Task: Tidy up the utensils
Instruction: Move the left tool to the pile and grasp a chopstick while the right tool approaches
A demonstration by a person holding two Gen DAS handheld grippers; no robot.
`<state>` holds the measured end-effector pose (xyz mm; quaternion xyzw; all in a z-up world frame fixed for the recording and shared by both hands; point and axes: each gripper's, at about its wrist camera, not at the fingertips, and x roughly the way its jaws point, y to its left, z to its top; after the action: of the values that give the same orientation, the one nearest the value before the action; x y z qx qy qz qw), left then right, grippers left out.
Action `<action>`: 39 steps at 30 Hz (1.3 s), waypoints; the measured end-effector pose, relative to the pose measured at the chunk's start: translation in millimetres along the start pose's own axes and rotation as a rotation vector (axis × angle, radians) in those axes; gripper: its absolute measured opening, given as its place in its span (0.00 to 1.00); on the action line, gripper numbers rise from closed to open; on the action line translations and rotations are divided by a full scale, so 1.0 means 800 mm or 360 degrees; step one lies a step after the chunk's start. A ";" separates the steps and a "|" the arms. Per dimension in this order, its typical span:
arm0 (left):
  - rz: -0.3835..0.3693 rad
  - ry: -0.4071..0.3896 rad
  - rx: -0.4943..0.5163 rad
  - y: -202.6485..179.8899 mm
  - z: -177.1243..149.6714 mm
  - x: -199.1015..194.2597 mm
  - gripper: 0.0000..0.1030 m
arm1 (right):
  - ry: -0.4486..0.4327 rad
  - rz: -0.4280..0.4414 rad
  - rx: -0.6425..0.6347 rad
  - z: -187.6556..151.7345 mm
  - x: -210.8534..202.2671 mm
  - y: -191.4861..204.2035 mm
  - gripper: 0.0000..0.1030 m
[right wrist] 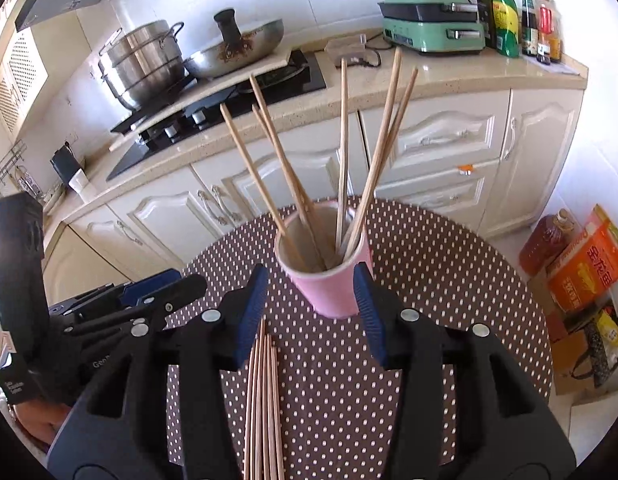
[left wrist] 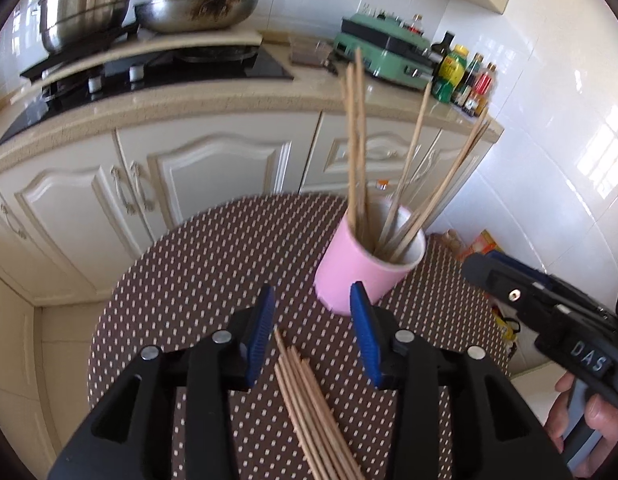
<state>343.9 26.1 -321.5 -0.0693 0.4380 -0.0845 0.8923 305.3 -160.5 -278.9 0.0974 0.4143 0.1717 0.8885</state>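
Both tongs are wide and empty: the left gripper [left wrist: 311,330] and the right gripper [right wrist: 313,314] hover over the polka-dot table [right wrist: 449,280]. Loose wooden chopsticks [right wrist: 265,400] lie bundled on the near side; others stand in the pink cup [right wrist: 329,288] farther off. A fresh pick seems in hand: close on one stick, lift, drop it upright. Only the right view shows the cup's inside and the floor boxes [right wrist: 585,264].
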 end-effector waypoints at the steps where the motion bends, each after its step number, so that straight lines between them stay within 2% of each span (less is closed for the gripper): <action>1: 0.0014 0.0081 -0.0003 0.004 -0.009 0.008 0.38 | 0.0019 -0.0005 -0.0002 -0.005 0.001 0.001 0.44; 6: 0.0088 0.0358 0.0043 0.014 -0.056 0.040 0.38 | 0.0134 -0.0031 -0.0001 -0.036 0.012 0.002 0.44; 12: 0.0138 0.0523 0.0072 0.015 -0.101 0.061 0.38 | 0.0270 -0.0055 0.0000 -0.075 0.029 0.002 0.45; 18: 0.0172 0.0584 0.0108 0.009 -0.121 0.073 0.38 | 0.0385 -0.0034 -0.0016 -0.103 0.048 0.010 0.45; 25: 0.0233 0.0658 0.0111 0.003 -0.135 0.084 0.38 | 0.0445 -0.0009 0.0018 -0.113 0.056 0.007 0.45; 35: 0.0224 0.0654 0.0138 -0.011 -0.133 0.087 0.38 | 0.0507 -0.0004 0.0036 -0.118 0.067 -0.002 0.47; 39: 0.0236 0.0686 0.0089 -0.006 -0.130 0.086 0.39 | 0.0538 0.0010 0.0024 -0.119 0.073 -0.001 0.47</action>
<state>302.3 1.8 -436.5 0.0076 0.6200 -0.0435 0.7834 267.2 -136.0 -380.5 0.0750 0.5589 0.1853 0.8048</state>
